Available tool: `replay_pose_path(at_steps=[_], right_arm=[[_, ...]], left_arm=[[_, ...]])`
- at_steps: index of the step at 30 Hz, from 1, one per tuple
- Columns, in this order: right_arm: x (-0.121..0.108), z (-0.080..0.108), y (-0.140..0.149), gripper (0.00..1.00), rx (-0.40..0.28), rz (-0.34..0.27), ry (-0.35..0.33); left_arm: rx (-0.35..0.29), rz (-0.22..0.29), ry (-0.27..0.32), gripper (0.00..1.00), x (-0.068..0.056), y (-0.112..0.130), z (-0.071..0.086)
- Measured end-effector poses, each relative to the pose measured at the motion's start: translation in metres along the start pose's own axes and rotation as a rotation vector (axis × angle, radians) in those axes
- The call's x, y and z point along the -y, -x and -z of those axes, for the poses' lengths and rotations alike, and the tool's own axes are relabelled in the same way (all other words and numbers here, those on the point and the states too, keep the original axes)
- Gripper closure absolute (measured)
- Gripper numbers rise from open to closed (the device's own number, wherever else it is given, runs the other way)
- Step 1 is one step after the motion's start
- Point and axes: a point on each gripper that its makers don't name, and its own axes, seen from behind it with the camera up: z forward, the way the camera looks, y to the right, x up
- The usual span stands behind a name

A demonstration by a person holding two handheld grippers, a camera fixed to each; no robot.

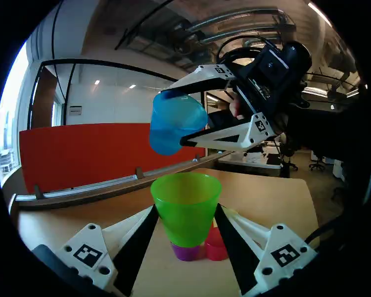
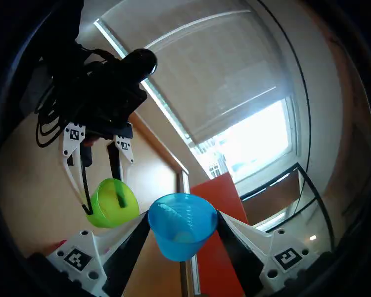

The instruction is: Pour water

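Left gripper view: level over table (image 1: 274,198). Right gripper view: facing window (image 2: 255,133). Shared: green cup (image 1: 187,208).

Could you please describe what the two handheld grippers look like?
The left gripper and the right gripper match: white, tapering fingers with black inner pads, each finger carrying a black-and-white square marker near its base. Seen from across, each has a black body topped by a rounded camera housing, with black cables looping off it.

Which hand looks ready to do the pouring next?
Right. The right gripper holds the blue cup tipped above the green cup, which the left gripper holds upright below.
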Motion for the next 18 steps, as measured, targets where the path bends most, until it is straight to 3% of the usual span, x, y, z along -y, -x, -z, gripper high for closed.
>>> replay_pose_path(at_steps=[18], right_arm=[[-0.0037, -0.0053, -0.0005, 0.06, 0.016, 0.072, 0.005]], left_arm=[[-0.007, 0.001, 0.007, 0.19, -0.0026, -0.0017, -0.0018]])
